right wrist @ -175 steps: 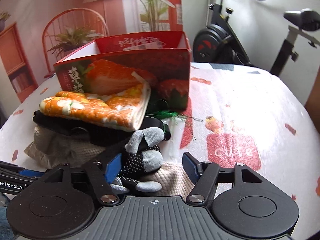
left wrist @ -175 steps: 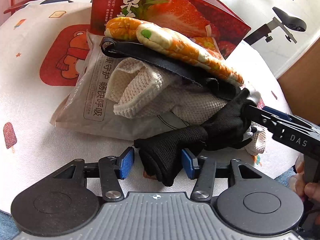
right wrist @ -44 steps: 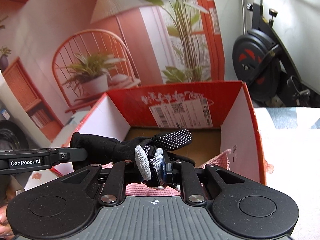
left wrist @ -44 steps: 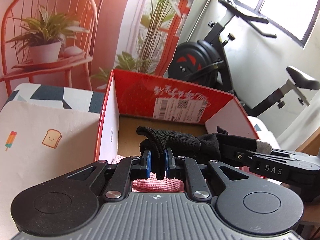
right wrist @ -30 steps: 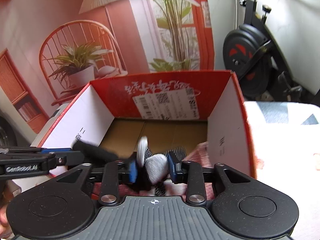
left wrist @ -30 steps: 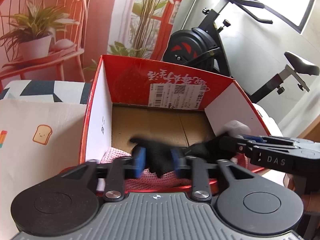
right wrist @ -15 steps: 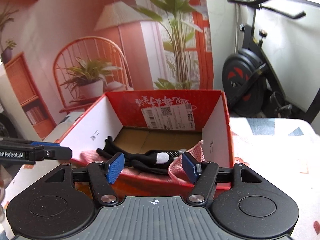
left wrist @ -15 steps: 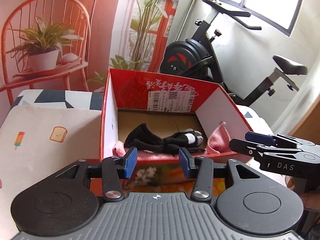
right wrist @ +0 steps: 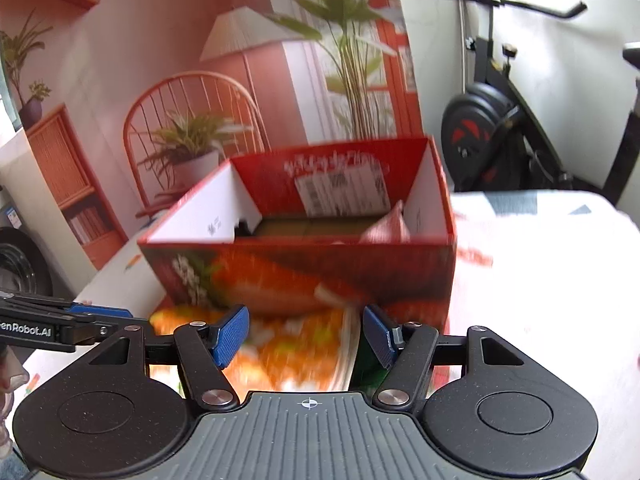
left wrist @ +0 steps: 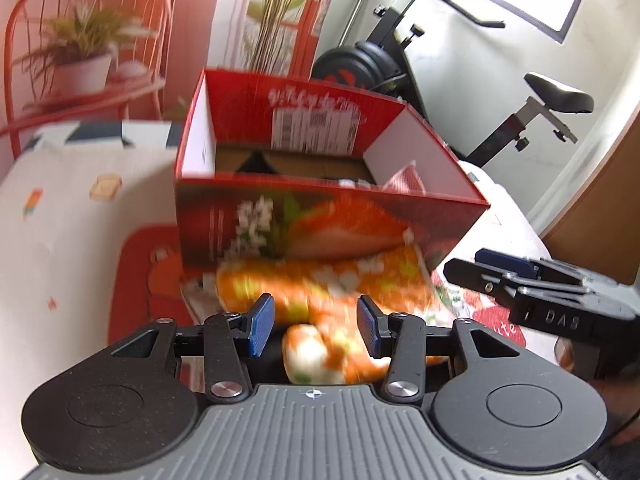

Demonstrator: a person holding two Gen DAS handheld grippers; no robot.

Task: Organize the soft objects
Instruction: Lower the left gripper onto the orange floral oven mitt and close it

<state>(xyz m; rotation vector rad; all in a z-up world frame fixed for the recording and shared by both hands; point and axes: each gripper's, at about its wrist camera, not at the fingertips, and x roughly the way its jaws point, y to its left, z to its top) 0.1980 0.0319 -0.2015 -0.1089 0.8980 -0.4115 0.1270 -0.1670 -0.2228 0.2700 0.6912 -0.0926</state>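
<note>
The red strawberry box (left wrist: pixel 320 216) (right wrist: pixel 304 272) stands open on the table ahead of both grippers. Inside it, a pink cloth (left wrist: pixel 404 178) (right wrist: pixel 386 228) sticks up at the right wall, and a dark bit of the black glove (left wrist: pixel 254 164) shows at the left. An orange patterned oven mitt (left wrist: pixel 328 284) (right wrist: pixel 288 344) lies in front of the box, blurred. My left gripper (left wrist: pixel 315 312) is open above the mitt with nothing between its pads. My right gripper (right wrist: pixel 304 324) is open too, over the mitt's right end, and it shows from the side (left wrist: pixel 520 280) in the left wrist view.
A white cartoon-print tablecloth (left wrist: pixel 60 216) covers the table. Something green (right wrist: pixel 366 364) lies by the mitt's right edge. Behind the table are an exercise bike (right wrist: pixel 492 128), a red wire chair with a potted plant (left wrist: pixel 80 68) and a wooden shelf (right wrist: pixel 60 168).
Both grippers let go of the black glove, which now lies in the box. They pulled back from over the box, and the orange mitt has come into view under their fingers.
</note>
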